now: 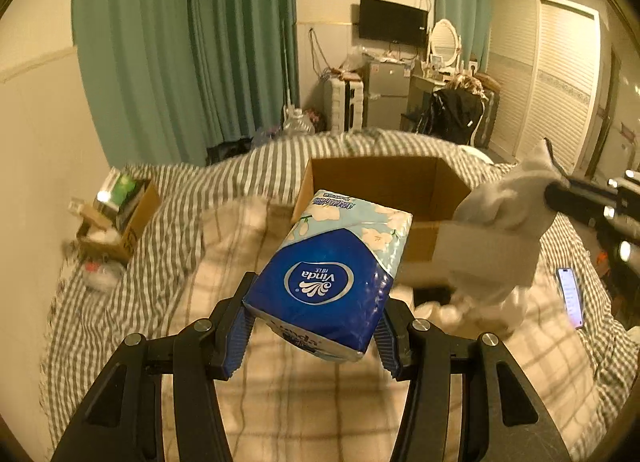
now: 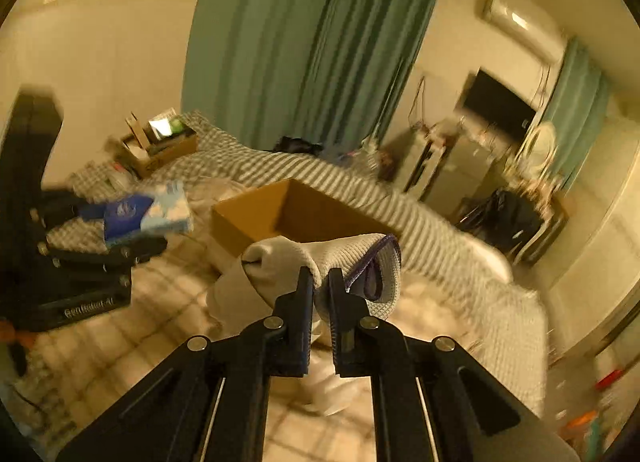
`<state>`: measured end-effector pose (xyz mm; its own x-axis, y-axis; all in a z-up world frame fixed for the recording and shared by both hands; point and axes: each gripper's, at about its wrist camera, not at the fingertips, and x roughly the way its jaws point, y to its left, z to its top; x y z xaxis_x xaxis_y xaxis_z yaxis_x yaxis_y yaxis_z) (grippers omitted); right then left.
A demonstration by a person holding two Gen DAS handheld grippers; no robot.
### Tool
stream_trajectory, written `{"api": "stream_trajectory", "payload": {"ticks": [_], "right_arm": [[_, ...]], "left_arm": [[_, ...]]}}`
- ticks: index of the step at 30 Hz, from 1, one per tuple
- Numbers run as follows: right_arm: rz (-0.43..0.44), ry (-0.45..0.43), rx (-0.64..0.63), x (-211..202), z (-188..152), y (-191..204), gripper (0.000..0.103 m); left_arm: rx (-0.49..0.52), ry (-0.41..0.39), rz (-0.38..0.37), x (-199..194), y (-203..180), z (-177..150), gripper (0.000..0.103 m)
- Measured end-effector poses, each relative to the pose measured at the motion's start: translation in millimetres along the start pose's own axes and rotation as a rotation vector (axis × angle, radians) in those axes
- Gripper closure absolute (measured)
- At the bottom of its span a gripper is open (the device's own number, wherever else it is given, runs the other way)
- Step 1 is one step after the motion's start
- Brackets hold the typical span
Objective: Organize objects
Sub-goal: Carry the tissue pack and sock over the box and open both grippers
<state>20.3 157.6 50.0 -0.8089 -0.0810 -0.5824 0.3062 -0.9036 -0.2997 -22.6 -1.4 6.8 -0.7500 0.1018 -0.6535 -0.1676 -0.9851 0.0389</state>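
Note:
My left gripper (image 1: 316, 318) is shut on a blue and white Vinda tissue pack (image 1: 332, 274) and holds it above the bed, in front of an open cardboard box (image 1: 384, 185). My right gripper (image 2: 320, 282) is shut on a grey sock (image 2: 304, 258) with a dark cuff, held in the air just before the same box (image 2: 280, 213). In the left wrist view the sock (image 1: 504, 209) hangs at the box's right side. In the right wrist view the tissue pack (image 2: 148, 213) and the left gripper show at the left.
The box sits on a bed with a striped grey cover (image 1: 256, 169) and a checked blanket (image 1: 304, 394). A smaller cardboard box (image 1: 116, 217) full of items stands at the far left. A phone (image 1: 570, 296) lies at the right. Pale socks (image 1: 460, 310) lie near the box.

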Motion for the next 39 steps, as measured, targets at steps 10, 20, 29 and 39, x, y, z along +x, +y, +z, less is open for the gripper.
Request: {"api": "stream_trajectory", "payload": {"ticks": [10, 20, 29, 39], "right_arm": [[0.009, 0.016, 0.038, 27.3, 13.6, -15.3, 0.096], [-0.046, -0.004, 0.036, 75.3, 66.3, -53.3, 0.096], [0.031, 0.088, 0.096, 165.1, 55.3, -73.5, 0.096], [0.136, 0.104, 0.215, 169.4, 26.1, -88.0, 0.09]], "left_arm": [[0.033, 0.017, -0.025, 32.4, -22.0, 33.3, 0.049], [0.002, 0.044, -0.022, 90.2, -23.0, 84.6, 0.049], [0.04, 0.085, 0.003, 151.8, -28.8, 91.6, 0.049], [0.045, 0.082, -0.007, 145.9, -35.8, 88.7, 0.018]]}}
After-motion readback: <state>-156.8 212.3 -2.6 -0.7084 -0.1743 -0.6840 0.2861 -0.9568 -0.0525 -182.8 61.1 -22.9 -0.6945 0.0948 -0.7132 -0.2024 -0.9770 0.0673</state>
